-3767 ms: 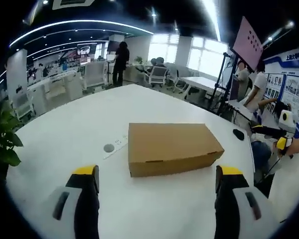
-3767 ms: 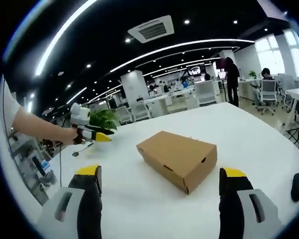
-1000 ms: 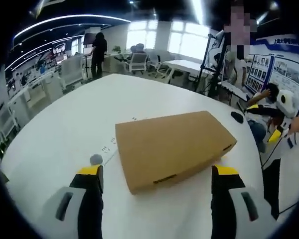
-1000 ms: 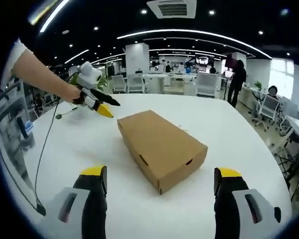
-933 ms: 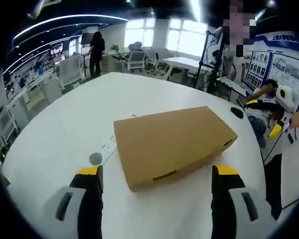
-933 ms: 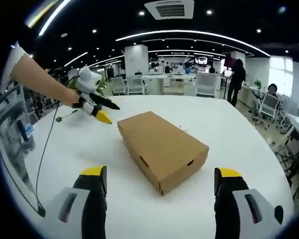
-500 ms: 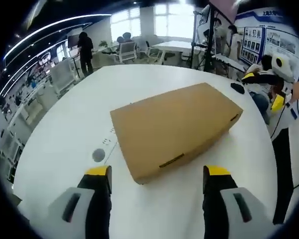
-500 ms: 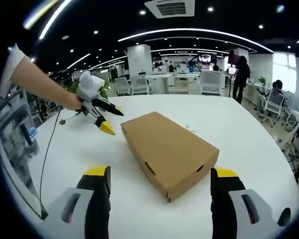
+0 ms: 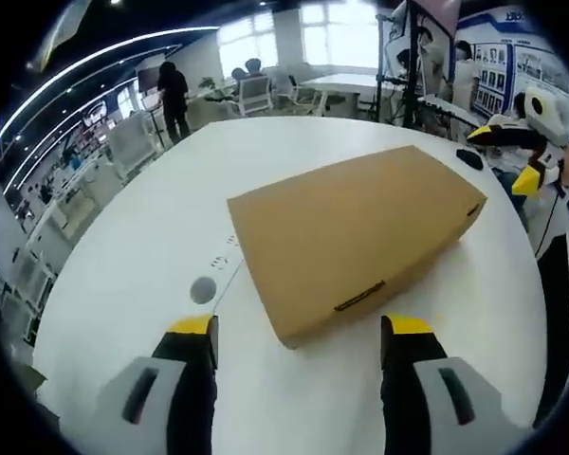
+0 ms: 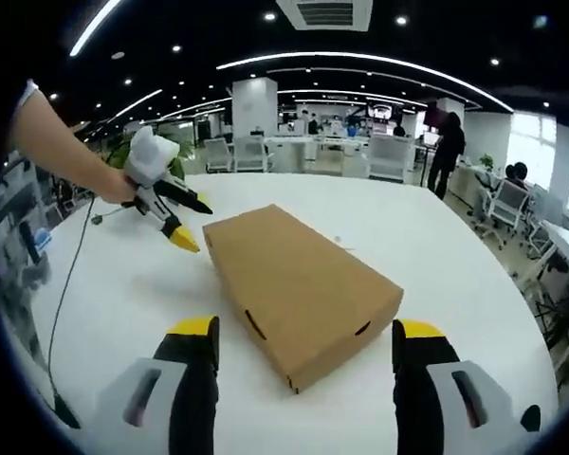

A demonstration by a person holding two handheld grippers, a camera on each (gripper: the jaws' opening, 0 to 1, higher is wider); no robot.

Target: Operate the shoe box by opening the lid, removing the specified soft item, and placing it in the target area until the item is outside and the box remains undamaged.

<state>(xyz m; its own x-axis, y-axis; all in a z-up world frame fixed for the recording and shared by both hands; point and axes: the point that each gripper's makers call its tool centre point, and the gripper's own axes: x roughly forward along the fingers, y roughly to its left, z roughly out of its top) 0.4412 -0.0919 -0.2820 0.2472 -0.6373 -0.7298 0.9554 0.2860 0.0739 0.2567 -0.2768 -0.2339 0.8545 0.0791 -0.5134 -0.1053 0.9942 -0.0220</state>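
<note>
Closer than half a second ago, the shoe box [image 9: 356, 237] is seen lid-shut on the white counter [image 9: 123, 256], just beyond the left hand-held gripper [image 9: 302, 334], jaws spread, nothing held. Right gripper view: right hand-held gripper [image 10: 303, 339] spread wide, box [image 10: 299, 280] near; left gripper seen far left beside it.

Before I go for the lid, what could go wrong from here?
The shoe box is still shut, with both claws open and short of it. The left claw faces a corner, so a push there would probably slide or turn the box on the smooth white table rather than lift the lid. Pinching the thin cardboard edge hard could crease it. The right claw also faces a corner, so lifting unevenly may twist the lid.
</note>
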